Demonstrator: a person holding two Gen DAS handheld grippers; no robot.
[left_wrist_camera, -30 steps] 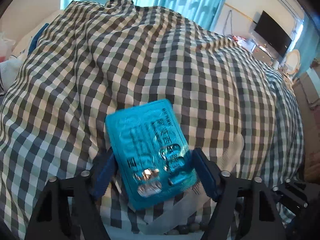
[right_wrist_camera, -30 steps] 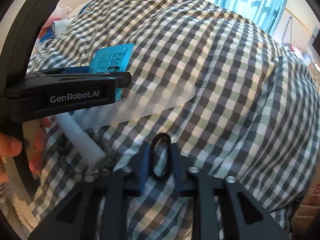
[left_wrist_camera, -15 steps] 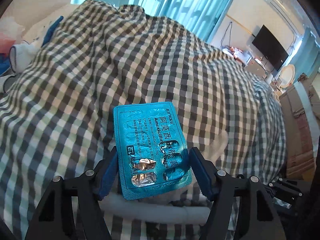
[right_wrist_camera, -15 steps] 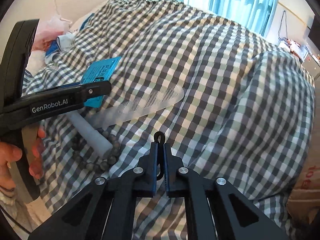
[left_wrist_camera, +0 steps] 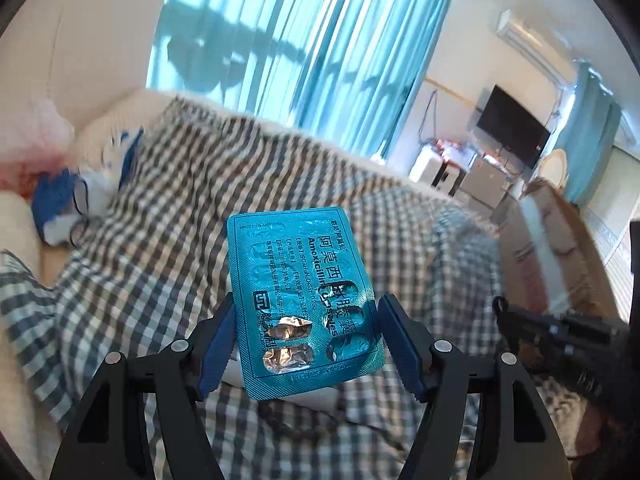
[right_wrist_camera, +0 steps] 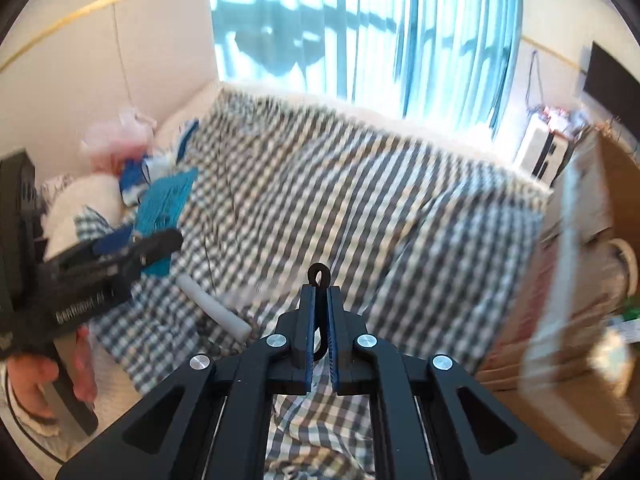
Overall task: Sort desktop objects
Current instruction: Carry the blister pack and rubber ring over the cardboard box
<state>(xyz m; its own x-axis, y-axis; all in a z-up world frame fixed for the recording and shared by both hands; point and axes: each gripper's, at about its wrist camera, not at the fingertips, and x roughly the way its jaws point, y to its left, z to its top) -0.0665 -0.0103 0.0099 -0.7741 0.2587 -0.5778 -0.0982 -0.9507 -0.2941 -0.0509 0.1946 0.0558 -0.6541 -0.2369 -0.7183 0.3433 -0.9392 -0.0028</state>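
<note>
A teal blister pack of capsules (left_wrist_camera: pixel 296 280) stands up between the blue pads of my left gripper (left_wrist_camera: pixel 306 320), which is shut on its lower sides, well above the checked cloth (left_wrist_camera: pixel 180 220). The same pack (right_wrist_camera: pixel 168 200) and the left gripper (right_wrist_camera: pixel 156 240) show at the left of the right wrist view, with a hand on the handle. My right gripper (right_wrist_camera: pixel 319 294) is shut on a black elastic ring (right_wrist_camera: pixel 319 274), squeezed flat, its loop poking out past the tips. A white tube (right_wrist_camera: pixel 216 308) lies on the cloth below.
A checked cloth (right_wrist_camera: pixel 380 200) covers the raised surface. A heap of blue, white and pink items (left_wrist_camera: pixel 60 196) sits at its far left. Cardboard boxes (right_wrist_camera: pixel 580 280) stand to the right. Blue curtains (left_wrist_camera: pixel 304 40) hang behind, with a dark screen (left_wrist_camera: pixel 512 128) at the right wall.
Both grippers have risen off the cloth with their objects, and the views now tilt up toward the window. The right jaws went from slightly apart to fully closed, flattening the black ring.
</note>
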